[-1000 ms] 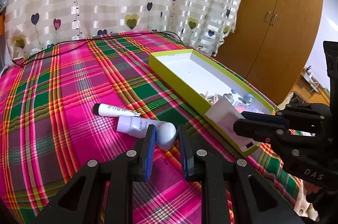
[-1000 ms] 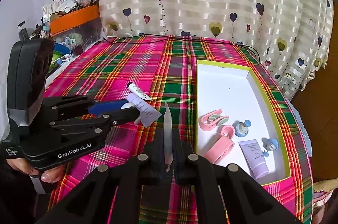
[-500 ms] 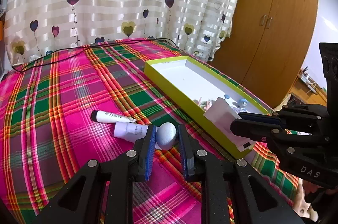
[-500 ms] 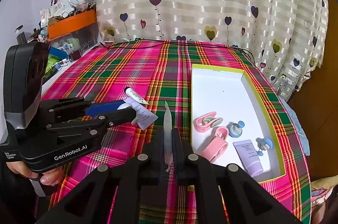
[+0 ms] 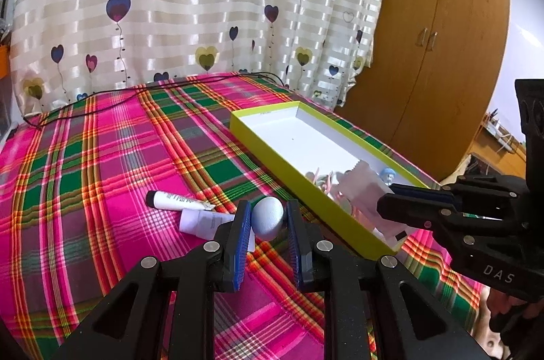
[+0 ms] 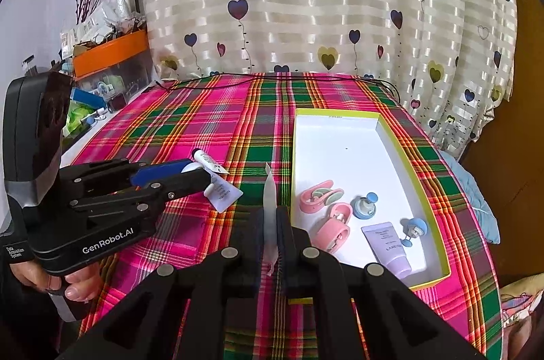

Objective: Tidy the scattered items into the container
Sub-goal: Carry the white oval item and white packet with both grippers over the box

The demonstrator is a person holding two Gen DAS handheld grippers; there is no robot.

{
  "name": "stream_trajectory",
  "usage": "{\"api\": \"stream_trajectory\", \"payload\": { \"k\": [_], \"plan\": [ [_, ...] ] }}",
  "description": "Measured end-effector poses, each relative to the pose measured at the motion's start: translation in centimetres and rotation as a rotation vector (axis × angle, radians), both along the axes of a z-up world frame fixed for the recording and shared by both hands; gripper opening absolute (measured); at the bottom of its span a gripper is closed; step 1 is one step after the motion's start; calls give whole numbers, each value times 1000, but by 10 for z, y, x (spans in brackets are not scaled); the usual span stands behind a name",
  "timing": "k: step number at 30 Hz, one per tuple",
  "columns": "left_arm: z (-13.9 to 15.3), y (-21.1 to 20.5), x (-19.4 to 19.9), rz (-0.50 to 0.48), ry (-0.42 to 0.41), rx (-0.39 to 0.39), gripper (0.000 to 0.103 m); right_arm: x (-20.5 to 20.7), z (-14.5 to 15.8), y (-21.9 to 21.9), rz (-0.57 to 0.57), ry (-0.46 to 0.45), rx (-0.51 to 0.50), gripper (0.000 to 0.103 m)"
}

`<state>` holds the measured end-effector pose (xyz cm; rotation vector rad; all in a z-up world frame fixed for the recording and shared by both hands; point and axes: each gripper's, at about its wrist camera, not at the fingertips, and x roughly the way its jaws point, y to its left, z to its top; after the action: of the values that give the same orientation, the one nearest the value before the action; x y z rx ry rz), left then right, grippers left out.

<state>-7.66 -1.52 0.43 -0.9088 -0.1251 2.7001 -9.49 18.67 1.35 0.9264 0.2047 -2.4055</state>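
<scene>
Two items are in our grip above a pink-and-green plaid cloth [image 6: 238,129]: our left gripper [image 5: 268,224] has its blue pads closed on a small pale blue egg-shaped object [image 5: 268,218], and our right gripper [image 6: 271,224] is shut tight on a thin translucent sachet [image 6: 269,190], seen edge-on. We judge the egg light, hard and smooth, so it could squirt out of a careless pinch; the hold across its widest part looks right. The sachet appears limp and nearly weightless, best pinched flat near one end, as it is now. The target, a lime-edged white box [image 6: 404,156], lies just to the right of the sachet, already holding two pink clips [image 6: 326,210], round blue pieces and a lilac tube [image 6: 389,244] printed "LANEIGE". Two more tubes wait on the cloth: a black-capped white one [image 5: 176,201] and a pale one [image 5: 204,222] beside it, their print too small to read. The gripper bodies read "GenRobot.AI" and "DAS".
</scene>
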Motion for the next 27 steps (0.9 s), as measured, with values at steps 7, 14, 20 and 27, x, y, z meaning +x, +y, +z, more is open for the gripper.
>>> {"api": "stream_trajectory", "payload": {
  "k": [7, 14, 20, 27],
  "plan": [
    [4, 8, -2, -7, -8, -14, 21, -3, 1, 4, -4, 1, -18, 8],
    [6, 17, -2, -23, -15, -26, 21, -5, 2, 11, -15, 3, -30, 8],
    [8, 25, -4, -35, -20, -29, 21, -9, 2, 19, -28, 2, -39, 8],
    [10, 37, -6, -57, -26, -38, 21, -14, 1, 29, -46, 2, -49, 8]
  ]
}}
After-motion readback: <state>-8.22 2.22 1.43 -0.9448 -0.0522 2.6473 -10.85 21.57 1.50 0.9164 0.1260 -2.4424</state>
